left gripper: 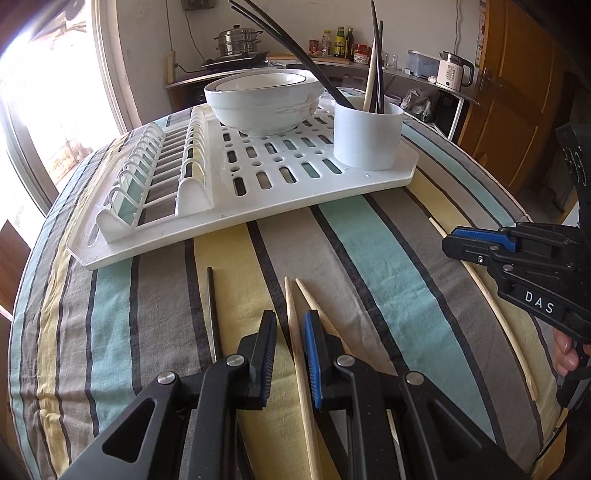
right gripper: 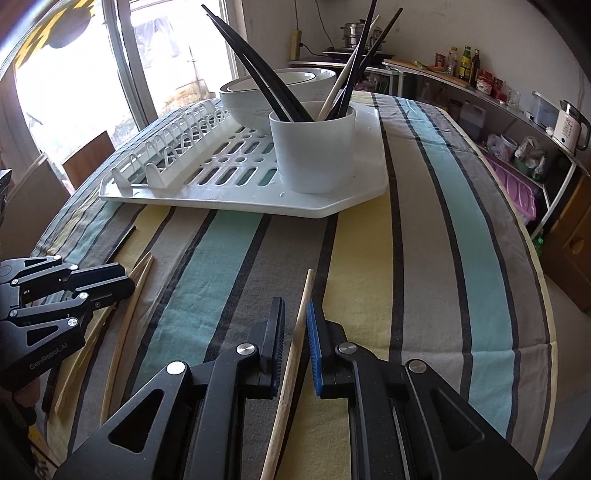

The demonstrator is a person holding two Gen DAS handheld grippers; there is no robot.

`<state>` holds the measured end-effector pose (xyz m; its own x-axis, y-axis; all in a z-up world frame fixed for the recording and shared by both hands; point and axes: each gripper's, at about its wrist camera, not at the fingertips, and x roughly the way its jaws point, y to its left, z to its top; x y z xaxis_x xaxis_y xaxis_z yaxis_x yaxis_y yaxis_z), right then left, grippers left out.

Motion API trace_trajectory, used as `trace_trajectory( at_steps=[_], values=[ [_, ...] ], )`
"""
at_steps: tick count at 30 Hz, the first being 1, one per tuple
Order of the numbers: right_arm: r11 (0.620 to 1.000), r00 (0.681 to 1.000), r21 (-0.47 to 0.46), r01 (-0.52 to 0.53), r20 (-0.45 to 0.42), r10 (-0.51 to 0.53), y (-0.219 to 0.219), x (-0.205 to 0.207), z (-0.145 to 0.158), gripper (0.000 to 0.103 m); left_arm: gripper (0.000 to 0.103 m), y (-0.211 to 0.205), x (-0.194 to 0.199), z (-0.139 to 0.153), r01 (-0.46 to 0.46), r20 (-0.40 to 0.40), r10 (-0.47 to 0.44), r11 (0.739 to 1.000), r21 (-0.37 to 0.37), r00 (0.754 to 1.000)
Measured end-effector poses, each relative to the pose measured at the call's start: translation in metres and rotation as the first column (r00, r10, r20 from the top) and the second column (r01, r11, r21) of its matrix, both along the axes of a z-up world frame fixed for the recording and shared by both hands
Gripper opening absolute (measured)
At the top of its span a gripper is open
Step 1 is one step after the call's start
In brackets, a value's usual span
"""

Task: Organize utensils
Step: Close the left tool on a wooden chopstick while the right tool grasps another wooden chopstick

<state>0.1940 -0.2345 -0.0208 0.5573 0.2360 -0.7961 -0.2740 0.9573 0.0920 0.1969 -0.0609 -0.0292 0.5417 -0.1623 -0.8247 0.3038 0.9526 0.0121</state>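
Looking leftmost, we see a black chopstick (left gripper: 211, 295), then our left gripper (left gripper: 287, 354), tilted downward, jaws slightly apart astride a wooden chopstick (left gripper: 295, 354) pointing toward the drying rack (left gripper: 258, 206). Our right gripper (right gripper: 295, 354) likewise straddles another wooden stick (right gripper: 291, 354), unpinched.

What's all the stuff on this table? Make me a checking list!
Surface: striped tablecloth over the table.
Job's things: white cup holding black and wooden chopsticks, on the drying rack; wooden chopsticks and a black chopstick lie loose on the cloth.
Clutter: stacked bowls on the rack.
Grippers: left gripper and right gripper each straddle a wooden chopstick, jaws narrow.
Cables: wall cord behind.
Surroundings: window, pot, bottles, kettle.
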Motion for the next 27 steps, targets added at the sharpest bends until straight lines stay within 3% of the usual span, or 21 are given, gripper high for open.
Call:
trace_trajectory(
  at_steps=[7,9,16,27],
  values=[
    [1.000,1.000,-0.022,0.004,-0.002,-0.004,0.002,0.003,0.000,0.013,0.015,-0.001,0.002,0.000,-0.003,0.013,0.003,1.000,0.006,1.000],
    [0.999,1.000,-0.033,0.001,-0.002,-0.001,0.003,0.003,0.000,0.010,0.006,-0.002,0.002,-0.001,-0.011,0.015,0.011,1.000,0.011,1.000],
    [1.000,1.000,-0.004,0.001,-0.001,-0.001,0.000,0.002,0.002,0.006,0.005,0.001,0.003,0.001,-0.021,0.008,0.021,1.000,-0.018,1.000],
    [0.996,0.990,0.093,0.003,0.142,-0.017,-0.008,-0.018,0.045,0.005,0.005,0.014,-0.008,0.051,-0.029,0.107,0.043,0.991,-0.131,0.993]
  ],
)
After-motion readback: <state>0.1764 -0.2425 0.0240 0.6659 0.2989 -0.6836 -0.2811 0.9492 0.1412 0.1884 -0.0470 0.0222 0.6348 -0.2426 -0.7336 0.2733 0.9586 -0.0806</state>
